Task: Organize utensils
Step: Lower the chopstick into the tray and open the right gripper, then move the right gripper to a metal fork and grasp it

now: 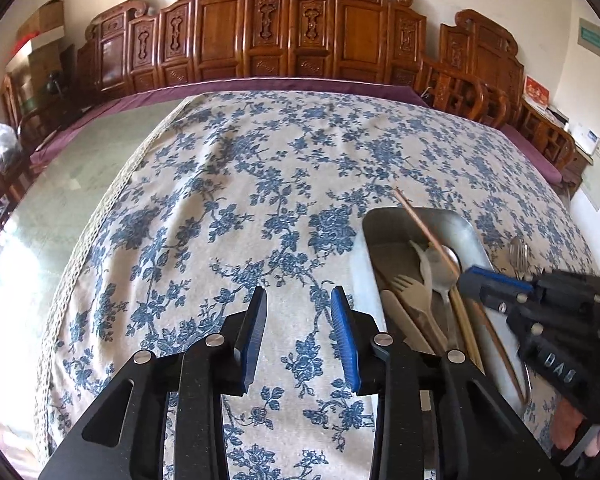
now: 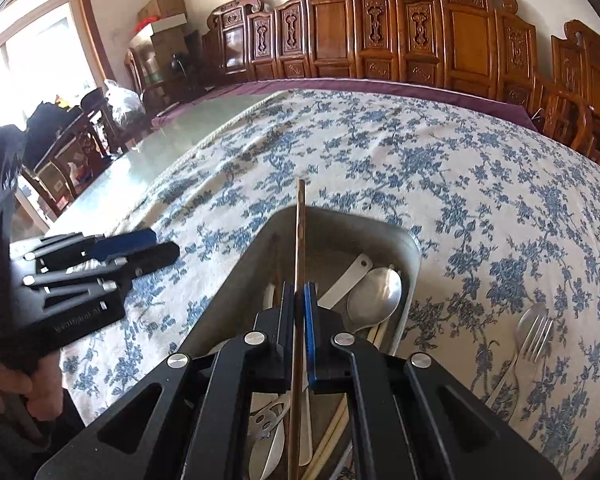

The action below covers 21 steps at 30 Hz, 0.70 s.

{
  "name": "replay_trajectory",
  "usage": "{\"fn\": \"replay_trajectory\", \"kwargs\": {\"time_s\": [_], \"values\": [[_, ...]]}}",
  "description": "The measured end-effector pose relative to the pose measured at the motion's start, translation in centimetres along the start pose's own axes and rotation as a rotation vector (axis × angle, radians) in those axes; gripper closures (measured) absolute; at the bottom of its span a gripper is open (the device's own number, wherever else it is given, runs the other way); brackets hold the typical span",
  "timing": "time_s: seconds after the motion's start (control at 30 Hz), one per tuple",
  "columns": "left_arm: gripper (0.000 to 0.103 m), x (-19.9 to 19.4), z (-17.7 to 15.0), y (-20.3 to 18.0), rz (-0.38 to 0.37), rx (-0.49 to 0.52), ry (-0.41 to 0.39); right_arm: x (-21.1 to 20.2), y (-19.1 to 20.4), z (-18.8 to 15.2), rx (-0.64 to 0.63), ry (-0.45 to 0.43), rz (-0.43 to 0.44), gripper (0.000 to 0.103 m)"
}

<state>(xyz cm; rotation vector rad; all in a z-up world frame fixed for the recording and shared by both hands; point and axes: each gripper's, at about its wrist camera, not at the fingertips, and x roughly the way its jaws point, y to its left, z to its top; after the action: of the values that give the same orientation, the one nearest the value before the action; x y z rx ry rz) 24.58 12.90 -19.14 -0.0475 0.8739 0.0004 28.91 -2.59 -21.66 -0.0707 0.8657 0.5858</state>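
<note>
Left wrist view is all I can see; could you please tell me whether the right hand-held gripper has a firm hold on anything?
Observer: Yes, the right hand-held gripper is shut on a chopstick, which runs between its pads out over the tray.
Operator: Thank you. Is anything lying at the tray's near end, which I cannot see?
Observer: A slotted metal utensil lies there, beside the chopstick's near end.

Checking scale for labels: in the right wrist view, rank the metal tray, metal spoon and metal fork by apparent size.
1. Tray, clearly largest, though the right gripper covers part.
2-3. Fork and spoon: unsure; the fork shows whole on the cloth, the spoon's handle is hidden.
</note>
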Motion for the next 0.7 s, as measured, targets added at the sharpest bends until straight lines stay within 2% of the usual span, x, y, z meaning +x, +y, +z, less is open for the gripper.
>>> {"fn": "replay_trajectory", "kwargs": {"time_s": [0.23, 0.43, 0.57, 0.7], "values": [[0.072, -0.3, 0.0, 0.0, -0.001, 0.0, -0.007, 0.9, 0.4, -1.1, -0.013, 0.022, -0.034, 0.097], [0.072, -0.5, 0.0, -0.1, -0.005, -0.001, -0.015, 1.7, 0.5, -1.3, -0.01, 0.051, -0.017, 0.096], [0.072, -1.0, 0.1, -0.4, -0.013, 0.002, -0.022, 1.1, 0.4, -1.4, -0.014, 0.027, -0.002, 0.096], [0.072, -1.9, 0.4, -1.4, -0.038, 0.011, -0.044, -1.0, -1.0, -1.5, 0.005, -0.018, 0.006, 0.092]]}}
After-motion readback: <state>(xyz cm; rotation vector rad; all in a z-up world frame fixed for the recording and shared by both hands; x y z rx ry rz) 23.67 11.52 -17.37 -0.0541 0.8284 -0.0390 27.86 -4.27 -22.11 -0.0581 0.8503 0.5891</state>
